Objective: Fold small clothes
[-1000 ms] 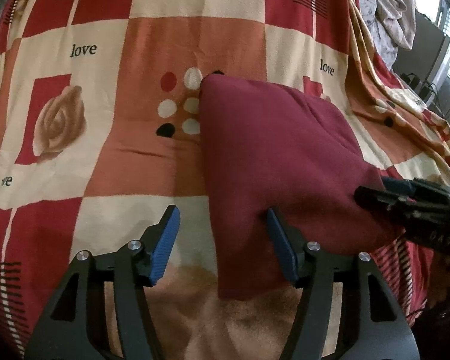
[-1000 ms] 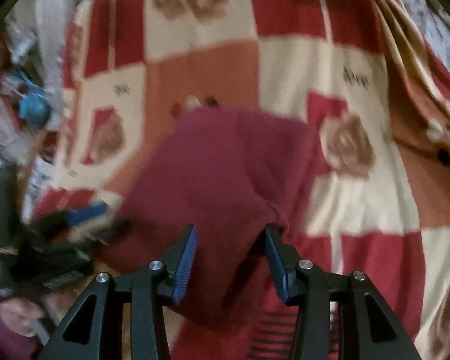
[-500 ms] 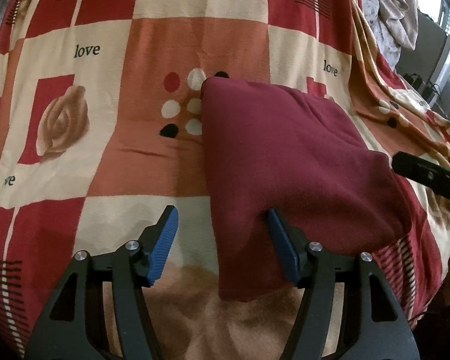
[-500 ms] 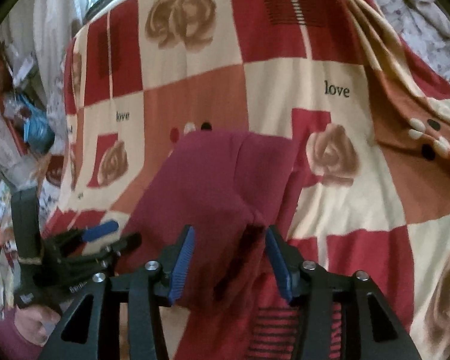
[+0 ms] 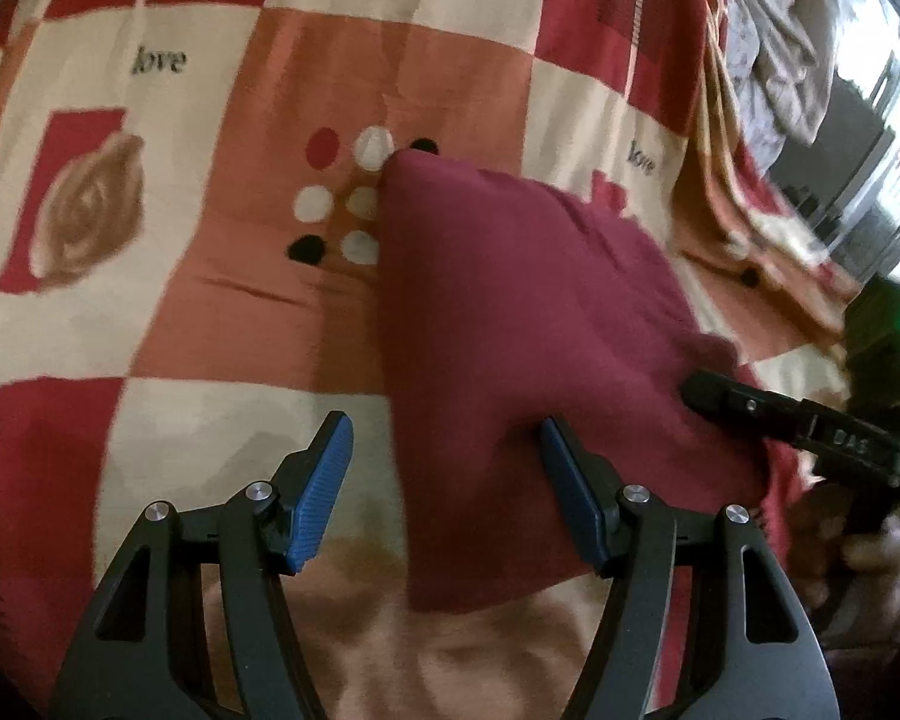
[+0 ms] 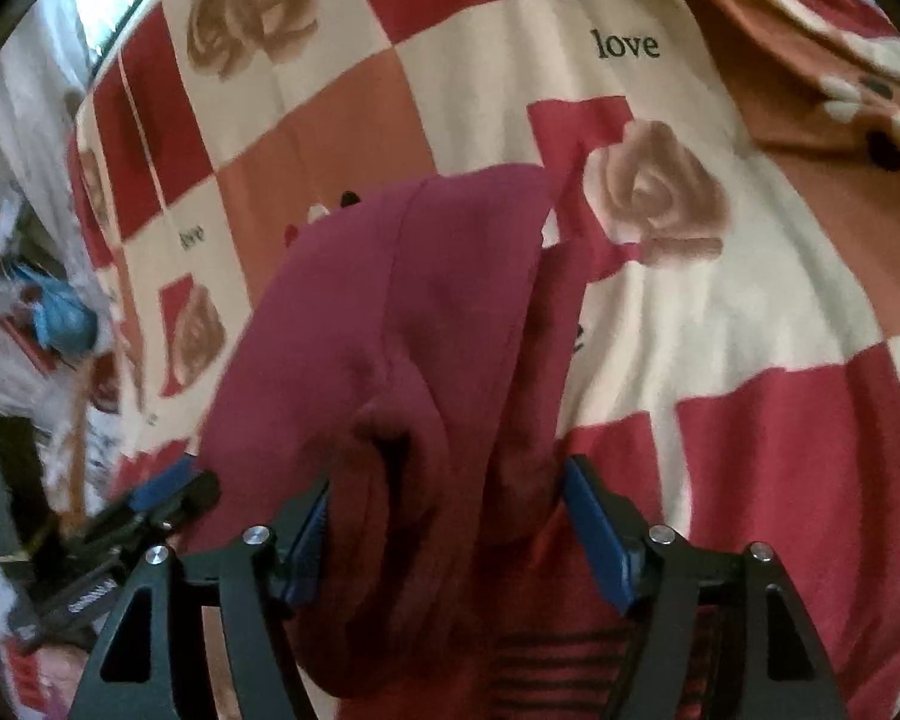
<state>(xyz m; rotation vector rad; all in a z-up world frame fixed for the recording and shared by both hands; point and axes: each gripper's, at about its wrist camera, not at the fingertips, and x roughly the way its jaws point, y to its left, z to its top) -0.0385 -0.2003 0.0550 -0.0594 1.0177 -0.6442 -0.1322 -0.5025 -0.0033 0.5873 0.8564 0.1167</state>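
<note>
A folded maroon garment (image 5: 528,324) lies on a red, cream and orange patchwork blanket (image 5: 210,300). My left gripper (image 5: 444,480) is open, its jaws set wide over the garment's near left edge; the right finger (image 5: 570,498) presses into the cloth. The right gripper shows in this view at the garment's right edge (image 5: 798,426). In the right wrist view the garment (image 6: 414,330) bulges up between the open jaws of my right gripper (image 6: 444,516), with a rolled hem by the left finger (image 6: 306,534). The left gripper shows at lower left (image 6: 150,510).
The blanket (image 6: 720,330) covers the whole bed, with rose and "love" prints. Crumpled grey bedding (image 5: 768,60) lies at the far right. A window and dark furniture (image 5: 858,180) stand beyond the bed's right side. Room clutter (image 6: 42,324) sits past the left edge.
My right gripper has moved in closer to the garment, and the cloth now bunches up between its fingers. My left gripper has held its place at the near left edge.
</note>
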